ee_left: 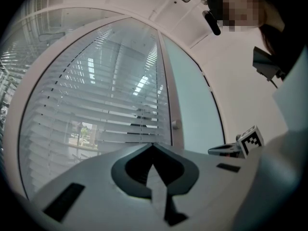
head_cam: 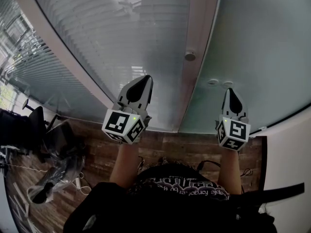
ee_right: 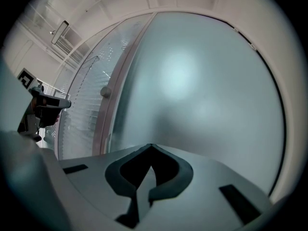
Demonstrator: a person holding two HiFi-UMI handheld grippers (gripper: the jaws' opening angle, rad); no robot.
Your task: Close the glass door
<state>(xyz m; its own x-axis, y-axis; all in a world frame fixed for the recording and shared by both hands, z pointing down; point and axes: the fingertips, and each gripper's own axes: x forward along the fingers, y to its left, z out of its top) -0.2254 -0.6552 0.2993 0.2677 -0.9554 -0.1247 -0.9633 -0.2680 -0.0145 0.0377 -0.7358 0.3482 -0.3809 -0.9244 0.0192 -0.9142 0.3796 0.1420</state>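
Two big panes fill the view: blinds wall [head_cam: 112,28] on the left, frosted glass door [head_cam: 252,47] on the right, pale frame post [head_cam: 197,42] between them, wood floor [head_cam: 194,149] below. The door stands straight ahead of the person, near. Can't tell if it is touched, or if it is fully shut. Both tools are clenched with nothing between them: left tongs [head_cam: 146,77] point at the blinds wall just beside the post, right tongs [head_cam: 229,90] point at the frosted pane. A small round knob [head_cam: 190,56] sits on the post, and two smaller round fittings [head_cam: 213,81] on the door near its edge. My guess: the door is heavy, stiff, slick and chip-prone at the edges. No handle is in sight, so push flat with the shut tips near the fittings, slow, no jabbing.
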